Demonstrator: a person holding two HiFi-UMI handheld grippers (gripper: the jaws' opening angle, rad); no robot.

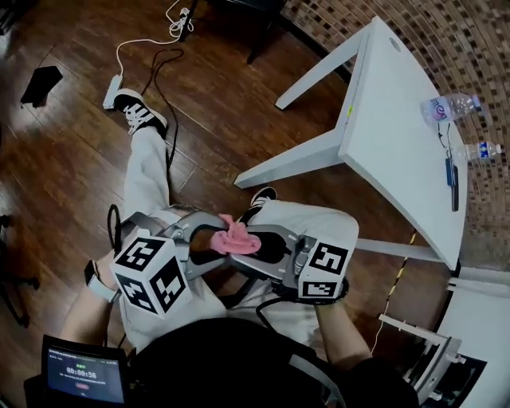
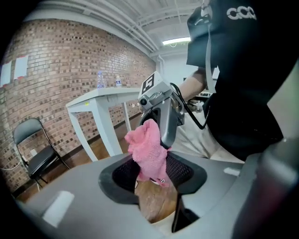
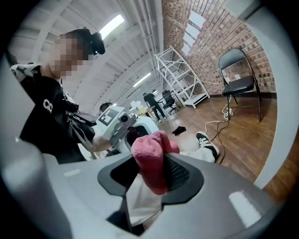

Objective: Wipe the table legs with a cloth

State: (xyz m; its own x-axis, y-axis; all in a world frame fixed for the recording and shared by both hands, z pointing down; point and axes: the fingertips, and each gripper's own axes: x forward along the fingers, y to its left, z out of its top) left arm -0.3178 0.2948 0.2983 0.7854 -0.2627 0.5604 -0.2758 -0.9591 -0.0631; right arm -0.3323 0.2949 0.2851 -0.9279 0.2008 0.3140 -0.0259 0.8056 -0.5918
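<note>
Left gripper (image 1: pixel 213 244) over the person's lap (image 1: pixel 159 215), jaws wide apart around the pink cloth (image 1: pixel 235 237), right gripper (image 1: pixel 250 253) facing it, clamped on that cloth, white table (image 1: pixel 398 135) beyond the knees, legs (image 1: pixel 299 158) untouched, brick wall (image 1: pixel 446 40) behind.

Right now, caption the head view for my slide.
Left gripper and right gripper meet at pink cloth beside white table.

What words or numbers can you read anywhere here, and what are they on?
"00:00:56", as far as it can be made out: on the small screen; its other lines are too small to read.
"8": white, on the black sleeve.
White letters on the black shirt: cut off and unclear.
Labels on the water bottles: too blurred to read.
</note>
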